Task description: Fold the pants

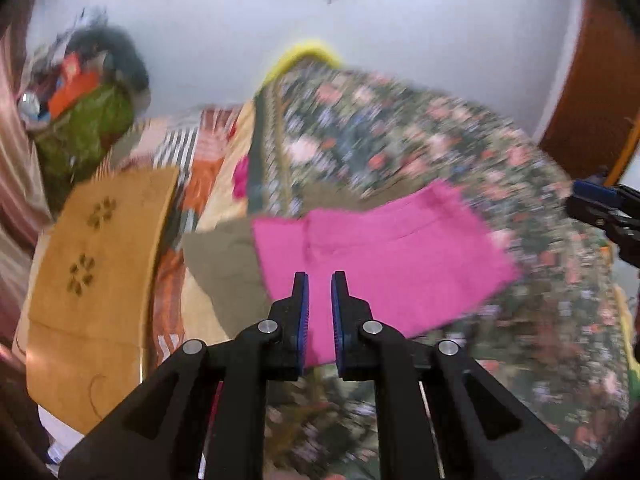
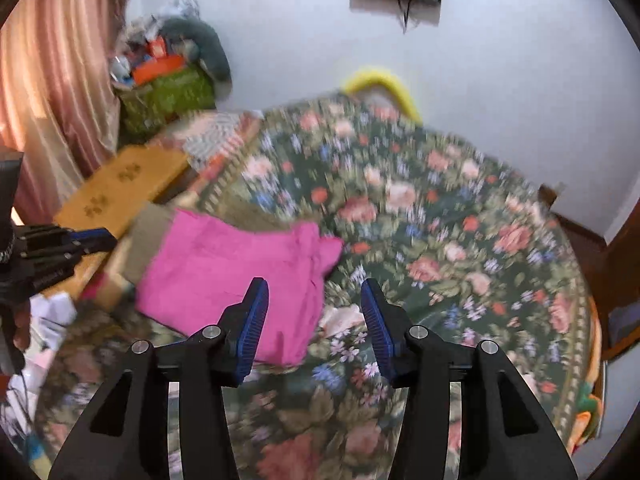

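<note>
Bright pink pants (image 1: 384, 256) lie folded into a flat rectangle on a floral bedspread (image 1: 400, 136). My left gripper (image 1: 320, 280) hovers over their near edge, jaws slightly apart, holding nothing. In the right wrist view the pants (image 2: 232, 268) lie left of centre, one corner rumpled. My right gripper (image 2: 314, 286) is open and empty above their right edge and the bedspread (image 2: 440, 220). Each gripper shows at the edge of the other's view: the right one (image 1: 600, 208), the left one (image 2: 80, 240).
A tan embroidered cushion (image 1: 100, 264) lies left of the pants. A heap of clutter with a green bag (image 2: 172, 88) sits in the far corner by pink curtains (image 2: 52, 80). A wooden bed frame (image 1: 592, 100) is at right. The images are motion-blurred.
</note>
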{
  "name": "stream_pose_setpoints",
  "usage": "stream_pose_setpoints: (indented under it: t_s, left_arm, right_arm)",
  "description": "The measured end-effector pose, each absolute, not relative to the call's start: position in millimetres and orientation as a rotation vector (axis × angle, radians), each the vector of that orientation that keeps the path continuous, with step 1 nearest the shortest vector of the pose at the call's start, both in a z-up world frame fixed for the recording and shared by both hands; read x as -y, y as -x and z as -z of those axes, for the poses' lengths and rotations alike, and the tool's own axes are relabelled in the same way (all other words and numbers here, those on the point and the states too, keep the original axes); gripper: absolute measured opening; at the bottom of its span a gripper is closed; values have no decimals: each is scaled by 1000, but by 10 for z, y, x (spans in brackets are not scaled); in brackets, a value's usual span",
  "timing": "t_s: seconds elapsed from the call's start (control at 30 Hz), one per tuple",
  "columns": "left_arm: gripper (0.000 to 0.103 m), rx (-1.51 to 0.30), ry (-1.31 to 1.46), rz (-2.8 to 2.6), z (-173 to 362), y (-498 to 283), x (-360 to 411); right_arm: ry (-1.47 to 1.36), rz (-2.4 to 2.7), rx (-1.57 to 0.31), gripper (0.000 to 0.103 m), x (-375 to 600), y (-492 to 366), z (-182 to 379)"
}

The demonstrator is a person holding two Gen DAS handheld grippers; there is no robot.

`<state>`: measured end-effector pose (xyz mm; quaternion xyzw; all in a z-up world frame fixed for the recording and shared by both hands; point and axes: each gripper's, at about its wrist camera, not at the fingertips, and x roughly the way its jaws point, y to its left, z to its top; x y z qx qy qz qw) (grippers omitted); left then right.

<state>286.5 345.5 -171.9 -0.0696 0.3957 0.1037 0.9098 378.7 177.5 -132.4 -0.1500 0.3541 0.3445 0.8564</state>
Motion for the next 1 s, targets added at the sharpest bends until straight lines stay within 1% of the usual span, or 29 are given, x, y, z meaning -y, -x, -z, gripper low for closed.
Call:
stream_pose_setpoints:
  t_s: [0.17, 0.3, 0.5, 0.7, 0.77, 0.8, 0.83, 0.9, 0.93, 0.97, 1.0]
  left_arm:
    - [12, -663, 122, -168, 952, -2305, -3038]
    - [13, -533, 70, -166, 409, -1732, -2708]
    - [13, -366, 55, -153, -109, -889, -2297]
    - [13, -262, 37, -171, -313, -310, -2014]
    - [18, -241, 27, -167, -328, -167, -1934]
    - [28, -232, 28, -163, -329, -101, -1898]
    - [44, -224, 30, -164, -325, -41, -1875]
    - [62, -203, 38, -169, -310, 70, -1842]
    - [64, -190, 45, -166, -301, 129, -1832]
    - [64, -188, 47, -166, -291, 178, -1827]
    - [67, -188, 49, -164, -282, 203, -1823]
  right_arm:
    - [257, -779, -583, 44, -1514, -3131, 649]
    - [212, -815, -475, 44, -1327, -2662, 255]
    - [151, -865, -312, 44, -1021, -1923, -196]
    - [104, -898, -199, 44, -819, -1297, -366]
    - [94, -899, -176, 44, -778, -1158, -354]
    - [93, -901, -170, 44, -761, -1131, -342]
    - [96, -894, -165, 45, -759, -1092, -327]
    - [95, -874, -157, 57, -750, -1004, -285]
    - [85, -869, -156, 67, -747, -977, -258]
    - [78, -866, -156, 71, -737, -962, -247]
    - [71, -862, -156, 72, -709, -920, -247]
